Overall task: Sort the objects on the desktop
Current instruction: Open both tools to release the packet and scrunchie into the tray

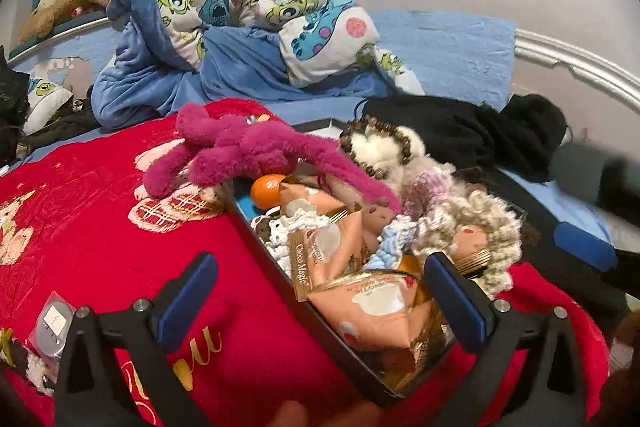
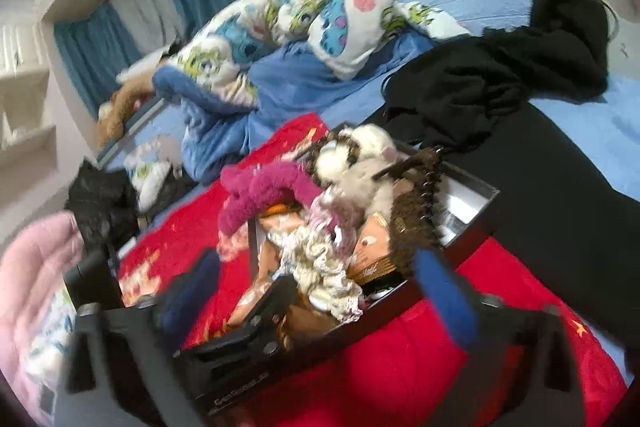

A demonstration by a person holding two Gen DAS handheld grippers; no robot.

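The left gripper (image 1: 320, 291) hung with its jaws spread wide and empty, straddling the near left rim of the black box (image 1: 276, 263), one finger over the red blanket (image 1: 80, 219), the other over the box's contents. The box sat on the blanket on the bed, heaped past its edges: a magenta plush toy (image 1: 244, 151) draped over the far corner, a bead bracelet (image 1: 376, 147), an orange (image 1: 266, 191) and peach snack packets (image 1: 372, 307). The right gripper (image 2: 320, 291), blurred, was also spread wide, holding nothing, above the box's near rim. Bare blanket lay left of the box; black clothing (image 1: 460, 135) crowded its far right side.
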